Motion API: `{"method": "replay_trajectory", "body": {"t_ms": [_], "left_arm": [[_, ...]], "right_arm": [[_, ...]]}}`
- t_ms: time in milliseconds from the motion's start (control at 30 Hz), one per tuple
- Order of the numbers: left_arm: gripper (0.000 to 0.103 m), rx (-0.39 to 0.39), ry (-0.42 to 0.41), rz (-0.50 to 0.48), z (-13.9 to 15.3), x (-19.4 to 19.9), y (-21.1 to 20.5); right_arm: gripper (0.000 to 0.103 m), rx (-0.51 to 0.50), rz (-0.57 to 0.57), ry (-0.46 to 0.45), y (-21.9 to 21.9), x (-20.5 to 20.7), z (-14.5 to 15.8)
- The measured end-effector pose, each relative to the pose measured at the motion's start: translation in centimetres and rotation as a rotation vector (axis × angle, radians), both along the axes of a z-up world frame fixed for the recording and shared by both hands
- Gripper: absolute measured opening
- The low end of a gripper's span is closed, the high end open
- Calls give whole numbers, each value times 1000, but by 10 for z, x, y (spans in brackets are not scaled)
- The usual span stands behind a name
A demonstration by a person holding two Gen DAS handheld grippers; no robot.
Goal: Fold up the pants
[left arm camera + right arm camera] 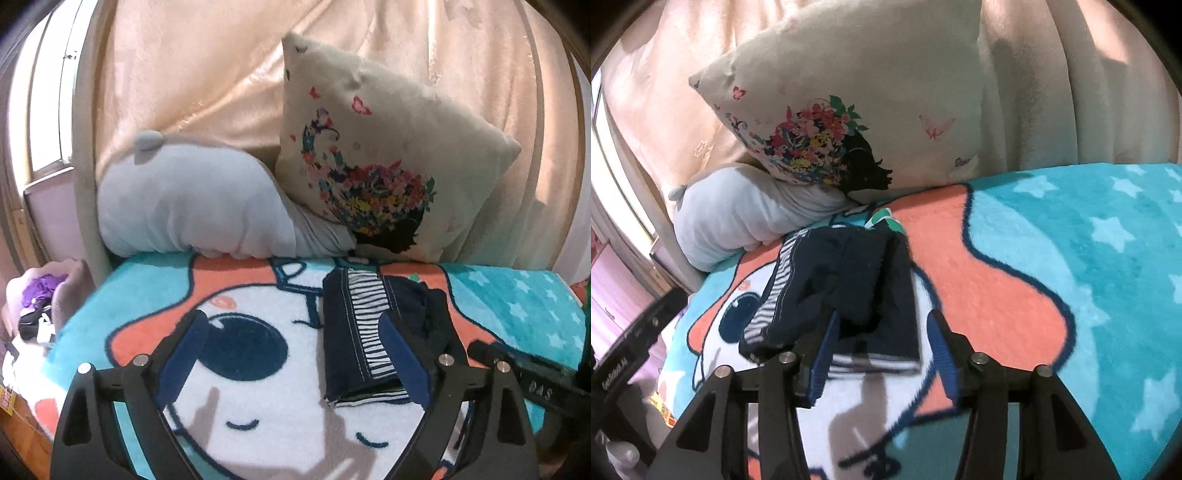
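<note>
The dark navy pants with a black-and-white striped side band lie folded into a narrow bundle on the cartoon blanket. My left gripper is open and empty, its right finger beside the bundle's right edge. In the right wrist view the pants lie just ahead of my right gripper, which is open, its left finger touching the bundle's near end. Nothing is held.
A flower-print cushion and a grey pillow lean against the peach curtain at the back. A heap of clothes sits off the bed's left edge. The blanket's teal star area spreads to the right.
</note>
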State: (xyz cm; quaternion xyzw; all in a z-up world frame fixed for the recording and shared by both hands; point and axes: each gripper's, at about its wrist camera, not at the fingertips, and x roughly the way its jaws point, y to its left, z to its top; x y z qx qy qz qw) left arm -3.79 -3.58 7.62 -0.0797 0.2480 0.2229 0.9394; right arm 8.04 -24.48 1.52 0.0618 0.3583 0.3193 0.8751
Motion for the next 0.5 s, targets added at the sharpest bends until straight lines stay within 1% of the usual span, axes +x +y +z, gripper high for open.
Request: {"method": "replay_trajectory", "body": {"t_ms": [133,200,267,300,333,433,500], "left_arm": [[100,30,-3,59,4,-8,-6],[103,67,2,83,5,-12,-11],[103,126,10,108,3,-15,-20],[103,137,16,102,3,-15,-22],[103,130,28,83,2,-14,-24],[103,59,59,37,-2,-12,-22],[103,46,83,19,-5,-10,-24]], "right_arm": [[56,-14,17,-1,0,-10,-2],[58,-31,16,-8,0,-15,-4],[60,-45,16,-12,0,-19,-5],[61,-47,18,-12,-1,-21,-6],[61,-51,21,-12,0,-22,-6],[62,-70,21,-13,-1,-26,-7],[64,-80,15,-19,-3,-28,-7]]}}
